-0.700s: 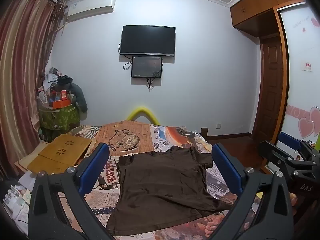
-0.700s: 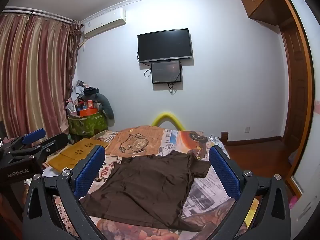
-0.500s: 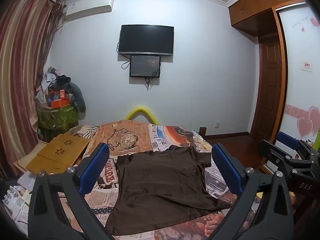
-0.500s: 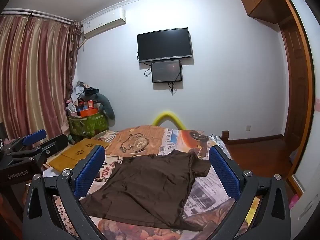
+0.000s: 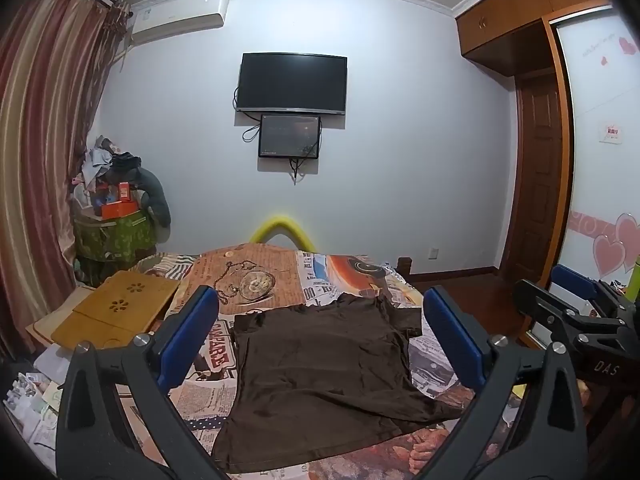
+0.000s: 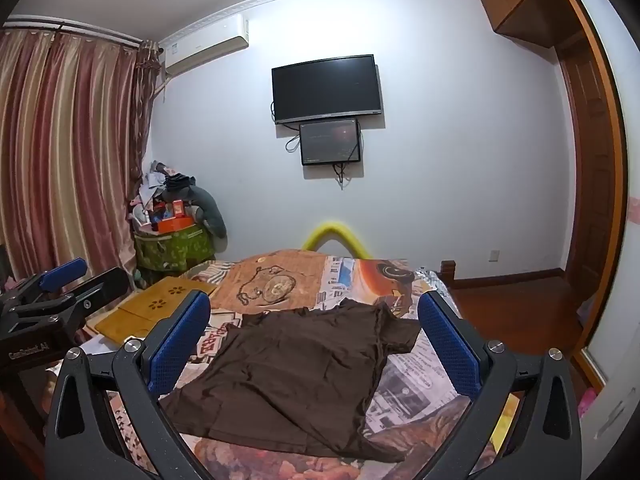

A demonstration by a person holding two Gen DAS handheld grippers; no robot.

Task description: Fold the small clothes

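Brown T-shirt lies spread flat on the bed, collar at the far end, hem at the near end, one short sleeve sticking out to the right. Fabric slightly wrinkled, near-right hem corner rumpled. Bed cover is a newspaper/pocket-watch print.

Left hand-held gripper: jaws fully open, blue pads either side of the shirt in view, nothing btwn them, touching nothing, held above the near end of the bed. Right hand-held gripper: same, wide open, empty, hovering just right of the left one.

Wooden lap tray at left of bed. TV on far wall w/ smaller screen below.
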